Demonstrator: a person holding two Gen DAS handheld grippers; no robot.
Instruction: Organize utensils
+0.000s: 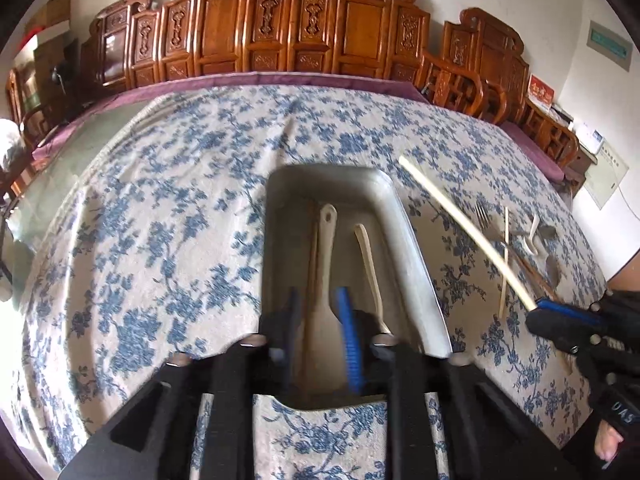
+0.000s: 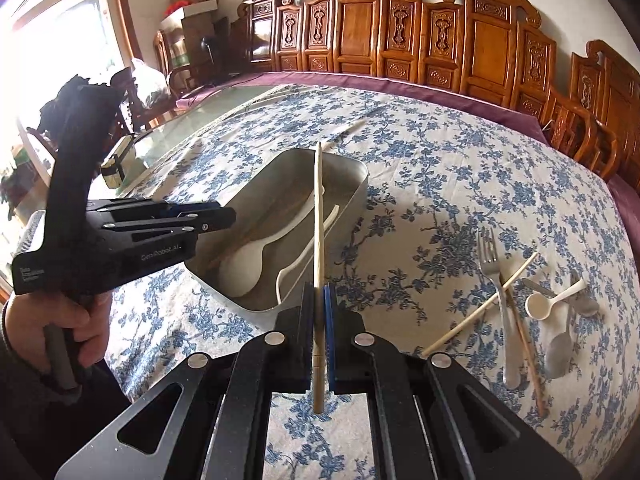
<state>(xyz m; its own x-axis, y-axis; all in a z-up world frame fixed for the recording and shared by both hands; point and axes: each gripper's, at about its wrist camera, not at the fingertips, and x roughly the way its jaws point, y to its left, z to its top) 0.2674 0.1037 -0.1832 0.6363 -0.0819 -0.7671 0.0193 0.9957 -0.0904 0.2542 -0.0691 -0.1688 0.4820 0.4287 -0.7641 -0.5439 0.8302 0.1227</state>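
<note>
While the right gripper (image 2: 319, 322) has its fingers pinched on a pale wooden chopstick (image 2: 318, 240), the stick runs straight ahead from between them, its far tip above the far rim of the rectangular metal tray (image 2: 352, 200) on the desk covered with a blue-flowered white cloth (image 2: 440, 168). The left gripper (image 1: 320, 332) hangs over the near end of the same tray with its fingers spread and nothing between them. Directly ahead of the left fingers, inside the tray, lie a white plastic rice paddle (image 1: 326, 280), a brown chopstick (image 1: 312, 264) just left of it, and a slim white spoon (image 1: 370, 264) to the right of it. To the right of the right fingers, on the cloth well apart from the tray, lies a loose group: a metal fork (image 2: 500, 292) crossed by a second pale chopstick (image 2: 480, 304), a brown chopstick (image 2: 528, 356), a small white spoon (image 2: 544, 302) and two metal spoons (image 2: 560, 346).
</note>
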